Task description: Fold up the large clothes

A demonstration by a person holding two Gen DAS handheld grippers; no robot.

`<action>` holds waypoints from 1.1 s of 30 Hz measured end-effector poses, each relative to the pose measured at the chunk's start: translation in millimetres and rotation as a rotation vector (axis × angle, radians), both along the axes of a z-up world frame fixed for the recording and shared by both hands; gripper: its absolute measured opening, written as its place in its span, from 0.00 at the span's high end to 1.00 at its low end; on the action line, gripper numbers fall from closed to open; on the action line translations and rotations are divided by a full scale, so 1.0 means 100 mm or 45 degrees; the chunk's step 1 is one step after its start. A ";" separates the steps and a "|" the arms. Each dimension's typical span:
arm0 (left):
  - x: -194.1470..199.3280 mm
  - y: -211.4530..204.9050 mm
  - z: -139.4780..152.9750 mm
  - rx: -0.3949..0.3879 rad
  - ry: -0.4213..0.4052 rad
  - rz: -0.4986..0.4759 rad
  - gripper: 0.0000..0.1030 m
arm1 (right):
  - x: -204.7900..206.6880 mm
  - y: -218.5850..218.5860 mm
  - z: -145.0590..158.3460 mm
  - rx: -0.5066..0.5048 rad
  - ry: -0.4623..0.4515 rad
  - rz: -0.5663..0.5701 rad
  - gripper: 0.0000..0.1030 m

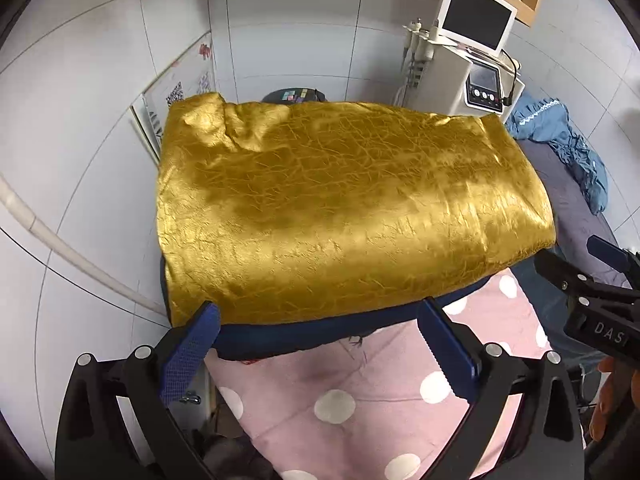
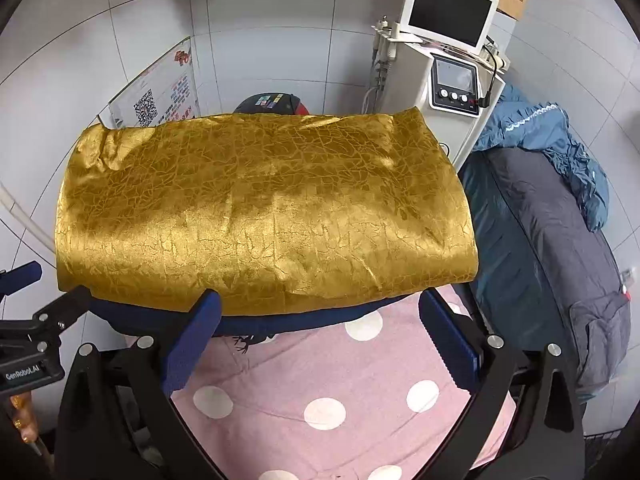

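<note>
1. Gold crinkled cloth [image 1: 348, 208] lies folded into a flat rectangle on a dark blue layer [image 1: 304, 334], over the pink dotted cover [image 1: 360, 396].
2. Left gripper [image 1: 318, 344]: jaws apart, at the cloth's near edge, holding nothing.
3. Right gripper [image 2: 320, 336]: jaws apart, same edge, empty.
4. Grey and blue garments [image 2: 560, 216] are heaped at the right.

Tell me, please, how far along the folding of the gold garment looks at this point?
Mostly done, it seems: the gold garment lies as a flat folded rectangle on the pink dotted cover, with a dark blue layer showing along its near edge. Nothing is in hand: the left claw and right claw are both open at that edge. Possibly one more fold or tidying remains; a blue and a grey garment lie unfolded alongside.
</note>
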State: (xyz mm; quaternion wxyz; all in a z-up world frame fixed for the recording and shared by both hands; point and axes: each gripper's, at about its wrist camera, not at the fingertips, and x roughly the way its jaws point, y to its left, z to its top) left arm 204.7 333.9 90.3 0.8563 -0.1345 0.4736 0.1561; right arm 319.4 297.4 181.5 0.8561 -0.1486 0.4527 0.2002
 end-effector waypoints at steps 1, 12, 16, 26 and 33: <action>0.00 -0.01 0.00 -0.002 0.005 0.000 0.06 | 0.01 -0.01 -0.01 0.002 0.006 -0.004 0.05; 0.05 -0.02 -0.09 -0.022 0.076 -0.001 0.06 | 0.02 0.03 -0.08 -0.001 0.047 0.004 0.05; 0.06 -0.03 -0.11 -0.018 0.093 -0.004 0.06 | 0.02 0.05 -0.10 -0.011 0.051 0.010 0.05; 0.06 -0.03 -0.13 -0.015 0.101 -0.013 0.06 | 0.00 0.07 -0.13 -0.010 0.062 0.013 0.05; 0.06 -0.07 -0.11 -0.007 0.102 -0.032 0.06 | -0.02 0.01 -0.11 0.005 0.067 -0.005 0.05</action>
